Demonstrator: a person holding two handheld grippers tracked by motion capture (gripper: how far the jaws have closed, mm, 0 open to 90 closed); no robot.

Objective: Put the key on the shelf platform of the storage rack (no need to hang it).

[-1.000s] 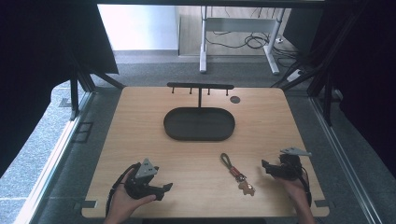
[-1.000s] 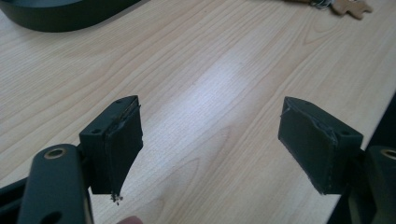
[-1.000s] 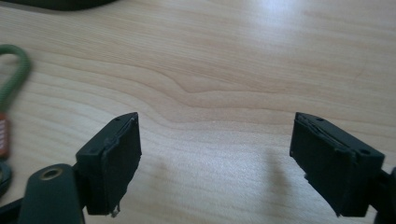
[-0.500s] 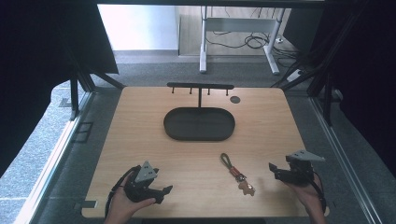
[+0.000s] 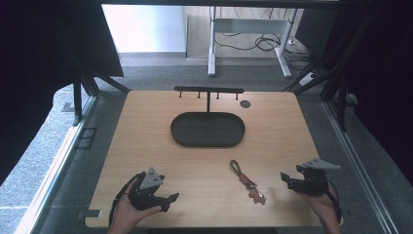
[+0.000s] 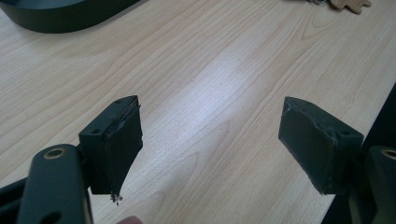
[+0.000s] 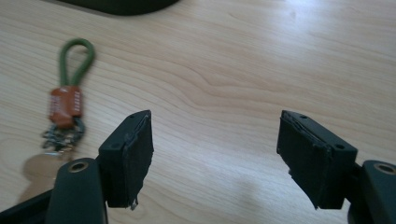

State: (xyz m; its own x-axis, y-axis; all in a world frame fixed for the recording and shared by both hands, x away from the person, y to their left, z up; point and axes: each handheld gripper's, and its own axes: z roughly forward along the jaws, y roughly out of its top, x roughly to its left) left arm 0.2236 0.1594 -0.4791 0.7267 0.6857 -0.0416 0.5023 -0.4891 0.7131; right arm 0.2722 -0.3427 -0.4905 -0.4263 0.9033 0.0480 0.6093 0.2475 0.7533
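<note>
A keychain [image 5: 247, 181] lies on the wooden table, with a green cord loop, a brown leather tag, a metal chain and a tan charm. In the right gripper view the keychain [image 7: 66, 105] lies left of the jaws. My right gripper [image 5: 286, 179] hovers to its right and points left at it. Its jaws [image 7: 217, 140] have just been closing slightly but still stand wide, with bare wood between them. At the table's front left, my left gripper [image 5: 171, 199] points right. It is open [image 6: 212, 126], with nothing between its jaws.
A black oval tray [image 5: 180, 136] sits at the table's middle, its rim also in the left gripper view [image 6: 60, 18]. Behind it stands a black rack with hooks [image 5: 208, 90]. A small dark disc [image 5: 245, 104] lies at the back right. The table's front edge runs close under both hands.
My right gripper has drawn to the right, away from the keychain, and risen a little. The left gripper and the keychain have stayed where they were.
</note>
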